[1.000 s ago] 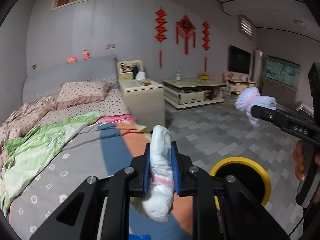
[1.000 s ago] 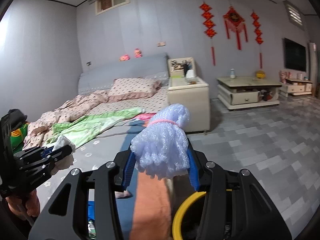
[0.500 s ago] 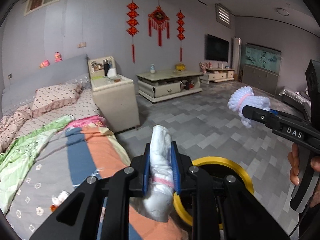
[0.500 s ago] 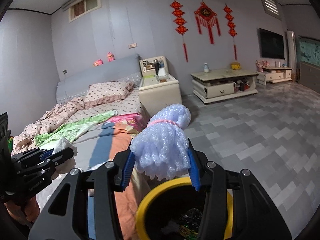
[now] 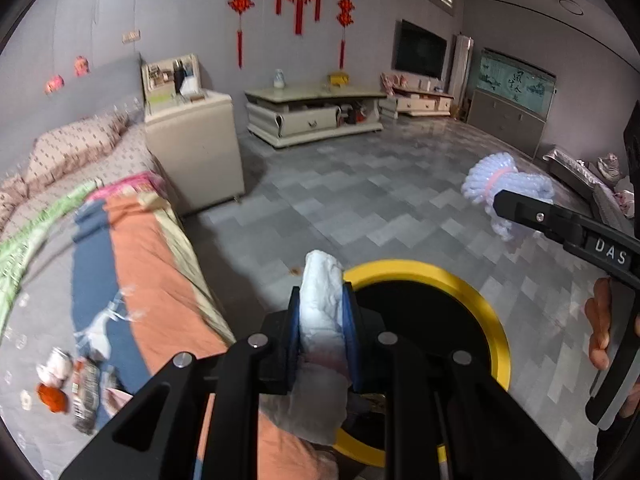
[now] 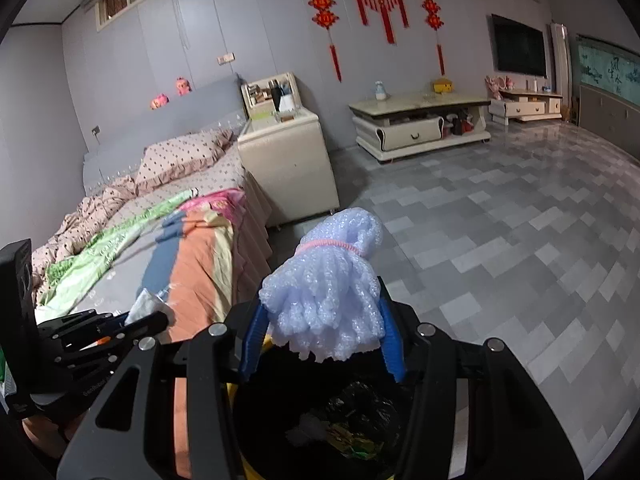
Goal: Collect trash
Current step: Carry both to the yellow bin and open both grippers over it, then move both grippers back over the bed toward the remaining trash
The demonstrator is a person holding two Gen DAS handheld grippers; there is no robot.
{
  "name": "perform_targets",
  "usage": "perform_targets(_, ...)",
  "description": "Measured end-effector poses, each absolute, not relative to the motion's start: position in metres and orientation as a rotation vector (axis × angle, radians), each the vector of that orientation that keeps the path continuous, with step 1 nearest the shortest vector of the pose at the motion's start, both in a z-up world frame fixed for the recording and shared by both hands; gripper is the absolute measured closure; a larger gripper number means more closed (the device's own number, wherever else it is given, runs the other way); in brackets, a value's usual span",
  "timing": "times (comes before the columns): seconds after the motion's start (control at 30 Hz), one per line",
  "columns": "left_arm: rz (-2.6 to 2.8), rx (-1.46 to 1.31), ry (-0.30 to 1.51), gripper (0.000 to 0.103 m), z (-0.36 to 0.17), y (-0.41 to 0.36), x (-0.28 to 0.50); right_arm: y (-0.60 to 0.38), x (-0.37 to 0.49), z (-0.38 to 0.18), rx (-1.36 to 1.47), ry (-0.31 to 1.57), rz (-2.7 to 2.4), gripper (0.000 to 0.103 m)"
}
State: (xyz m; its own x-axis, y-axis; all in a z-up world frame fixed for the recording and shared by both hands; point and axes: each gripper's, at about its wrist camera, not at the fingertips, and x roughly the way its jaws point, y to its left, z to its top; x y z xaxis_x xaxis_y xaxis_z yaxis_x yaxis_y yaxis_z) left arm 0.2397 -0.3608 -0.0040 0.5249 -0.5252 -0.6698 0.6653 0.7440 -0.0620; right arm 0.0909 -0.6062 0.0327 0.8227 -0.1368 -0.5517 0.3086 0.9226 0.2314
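Note:
My left gripper is shut on a white crumpled wad and holds it over the near-left rim of a yellow-rimmed black bin on the floor beside the bed. My right gripper is shut on a pale lilac foam-net bundle tied with a pink band, directly above the bin's opening, where trash lies inside. The right gripper and its bundle also show at the right of the left wrist view. The left gripper shows at the lower left of the right wrist view.
A bed with striped sheet lies left, with wrappers and small scraps near its front. A cream nightstand stands at the bed's head. A low cabinet stands by the far wall. Grey tiled floor spreads to the right.
Both grippers have swung right and down from over the bed to the bin. The bin now sits under both held pieces. Both grips are unchanged.

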Motion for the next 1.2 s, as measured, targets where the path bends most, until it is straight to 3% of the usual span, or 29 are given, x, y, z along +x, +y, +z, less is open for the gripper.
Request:
perform_targets(0.3,-0.767,0.209,0.778,0.085,-0.032,-0.376,0.233,-0.613,0.101,0.009,0.33,0.574,-0.276,0.052)
perform_targets(0.43,-0.775,0.219,0.759,0.073,-0.028,-0.376,0.227,-0.61,0.1,0.014,0.325,0.557,-0.296,0.043)
perform_targets(0.57,-0.772,0.206,0.745,0.057,-0.024,-0.372,0.228,-0.606,0.097,0.018,0.325,0.553,-0.307,0.04)
perform_targets(0.77,-0.747,0.169,0.741,0.041,-0.018,-0.355,0.23,-0.603,0.088,0.023,0.335,0.54,-0.309,0.035)
perform_targets(0.97,-0.685,0.154,0.717,0.032,-0.009,-0.325,0.231,-0.59,0.081,0.029,0.338,0.534,-0.289,0.03)
perform_targets(1.2,-0.592,0.112,0.699,0.027,0.004,-0.275,0.241,-0.556,0.087,0.05,0.311,0.509,-0.241,0.025)
